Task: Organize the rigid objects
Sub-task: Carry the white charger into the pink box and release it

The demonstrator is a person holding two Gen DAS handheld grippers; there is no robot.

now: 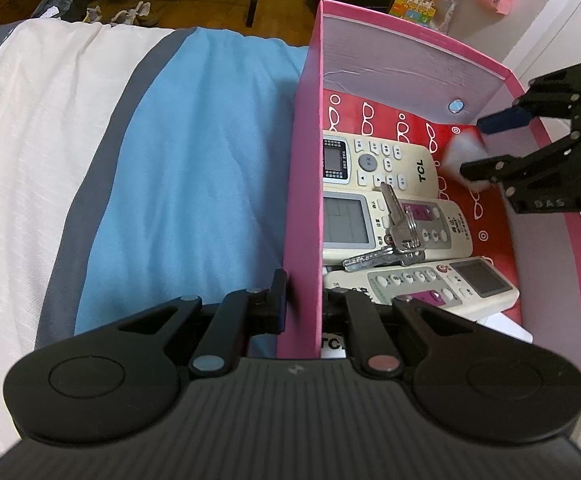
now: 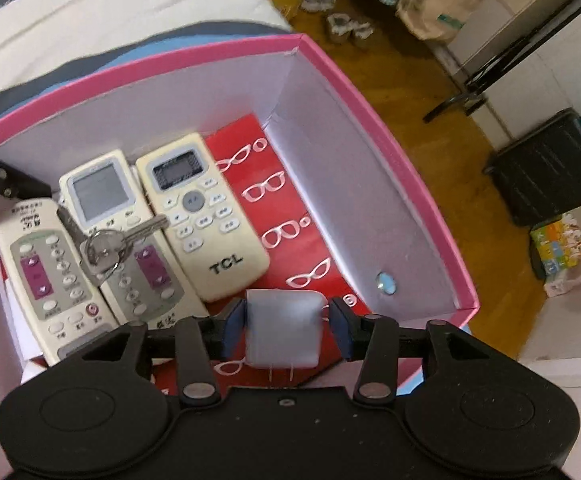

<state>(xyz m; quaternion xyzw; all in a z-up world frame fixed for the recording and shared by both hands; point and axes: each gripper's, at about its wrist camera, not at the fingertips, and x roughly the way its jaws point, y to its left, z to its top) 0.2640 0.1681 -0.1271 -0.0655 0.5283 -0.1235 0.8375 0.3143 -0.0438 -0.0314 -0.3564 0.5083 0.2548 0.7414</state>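
On the bed (image 1: 90, 160), I see the pink box (image 1: 308, 208) standing open-topped, its floor lined with red paper printed with white glasses. Inside lie three cream remotes side by side: the TCL remote (image 2: 206, 220), the middle remote (image 2: 102, 200) and the third remote (image 2: 38, 264). A bunch of keys (image 2: 106, 244) rests across the middle and third ones.

My left gripper (image 1: 304, 300) straddles the box's near side wall, one finger outside and one inside; I read it as clenched on the wall. My right gripper (image 2: 286, 324) is inside the box above the red liner, fingers spread. The white adapter (image 2: 282, 328) sits between them, blurred; the left pad looks against it, the right pad shows a gap, so I log it as released.

Beyond the box: wooden floor (image 2: 430, 128), shoes (image 2: 346, 26), bags, a black suitcase (image 2: 546, 168).
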